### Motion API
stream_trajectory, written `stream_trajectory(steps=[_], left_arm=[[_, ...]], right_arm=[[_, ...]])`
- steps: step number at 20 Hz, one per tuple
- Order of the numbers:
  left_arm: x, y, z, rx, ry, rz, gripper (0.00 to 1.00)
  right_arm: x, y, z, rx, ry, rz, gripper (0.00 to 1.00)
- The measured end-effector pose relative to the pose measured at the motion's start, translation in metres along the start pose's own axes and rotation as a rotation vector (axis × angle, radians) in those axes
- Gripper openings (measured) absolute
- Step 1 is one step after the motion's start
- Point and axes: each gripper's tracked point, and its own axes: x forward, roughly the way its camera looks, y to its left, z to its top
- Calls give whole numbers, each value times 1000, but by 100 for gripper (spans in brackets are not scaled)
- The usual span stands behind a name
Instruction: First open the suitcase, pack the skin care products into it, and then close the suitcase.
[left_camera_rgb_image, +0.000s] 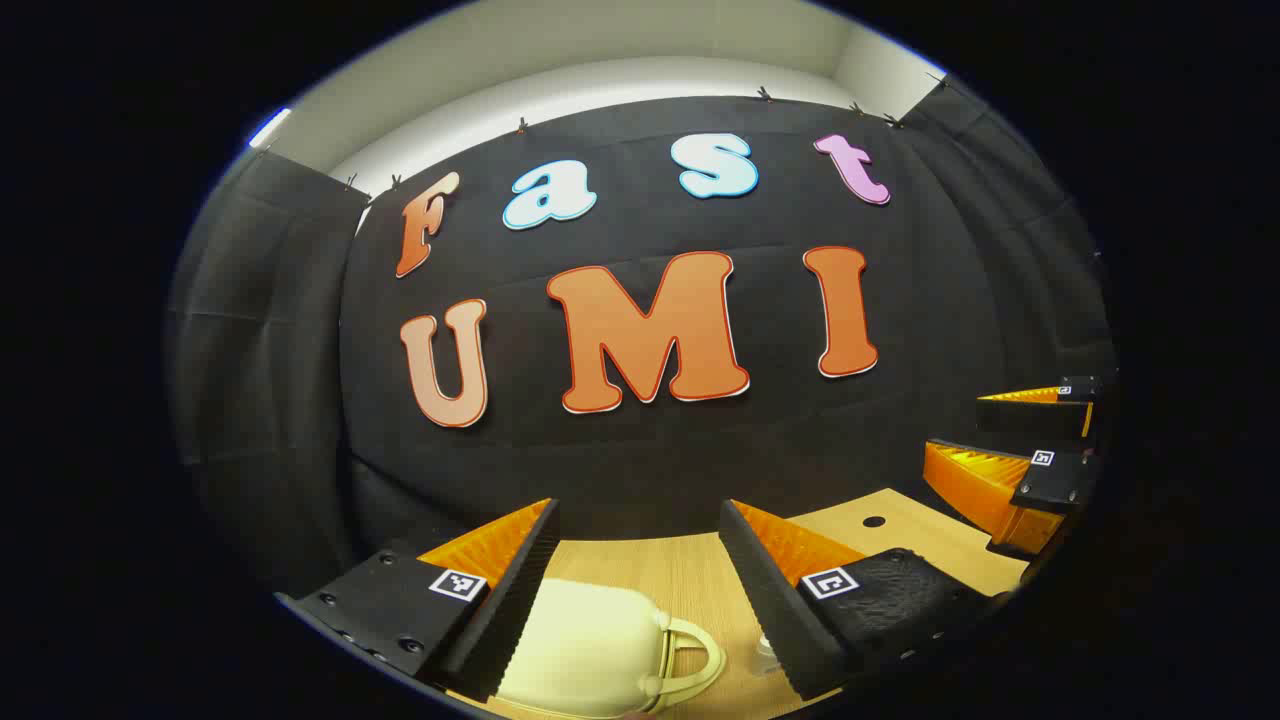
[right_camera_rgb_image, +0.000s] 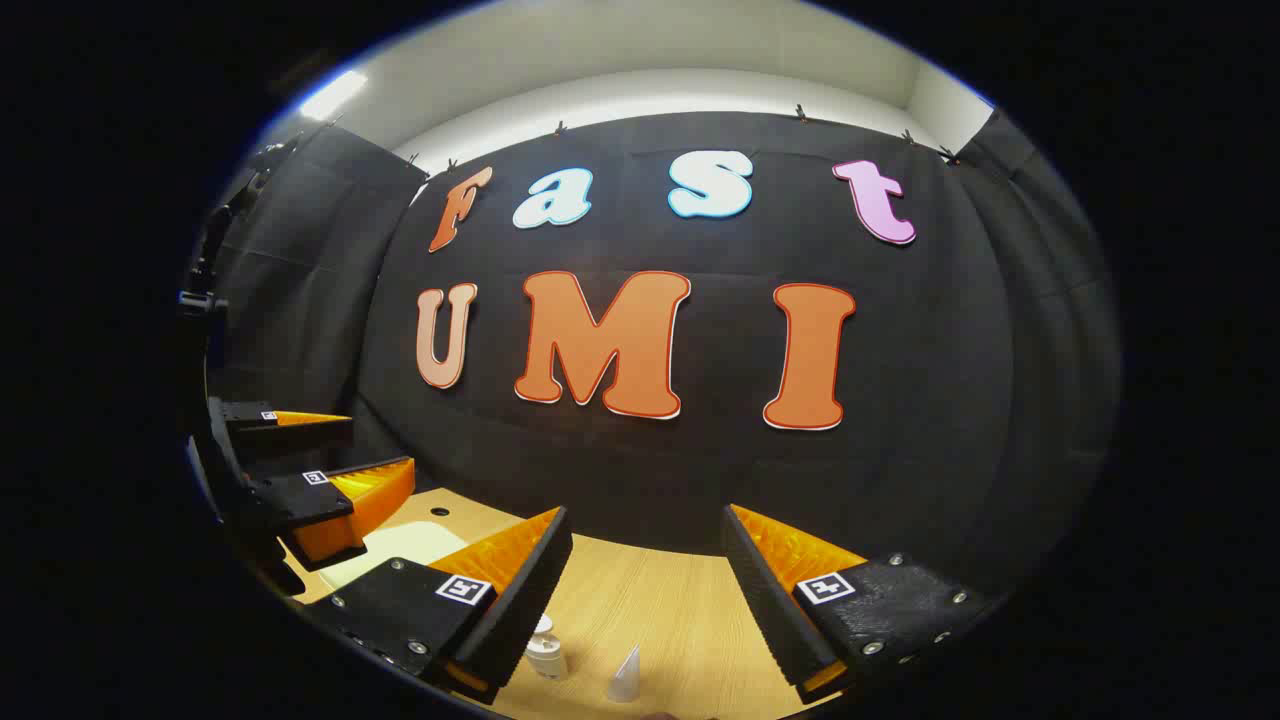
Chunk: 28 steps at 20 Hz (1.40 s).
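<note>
Two sets of tongs hung above a pale wooden desk (right_camera_rgb_image: 650, 600) before a black cloth wall. The left tongs (left_camera_rgb_image: 640, 545) stood wide apart, holding nothing, with a small cream suitcase (left_camera_rgb_image: 590, 650) lying on the desk below and between them, its handle (left_camera_rgb_image: 690, 655) pointing right. It looked closed, so opening had apparently not begun. The right tongs (right_camera_rgb_image: 648, 550) were also spread wide and empty, above two skin care items: a small white jar (right_camera_rgb_image: 545, 650) and a pale tube (right_camera_rgb_image: 625, 678), both on the desk, unpacked. By this judgement, opening, packing and closing all remained.
</note>
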Motion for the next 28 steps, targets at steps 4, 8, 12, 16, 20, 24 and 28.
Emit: stream_trajectory(steps=[4, 8, 12, 16, 20, 24, 28], left_arm=[[-4, -12, -7, 7, 9, -15, 98], [-11, -17, -5, 9, -10, -5, 99], [-17, -24, -11, -1, -10, 2, 98], [-8, -18, -10, 33, -23, 18, 100], [-1, -19, -32, 98, 17, -3, 98], [4, -28, -72, 203, 97, -40, 99], [7, -44, -113, 326, 161, -113, 99]], right_arm=[[-5, -4, -4, -8, -1, -2, 95], [-8, -8, -6, -14, -3, 4, 96], [-9, -12, -10, -7, -5, 5, 95], [-13, -16, -8, -16, -10, 11, 95], [-9, -25, -10, -6, -5, -3, 96], [-4, -39, -14, -13, -2, -25, 95], [1, -51, -19, -9, 6, -48, 95]])
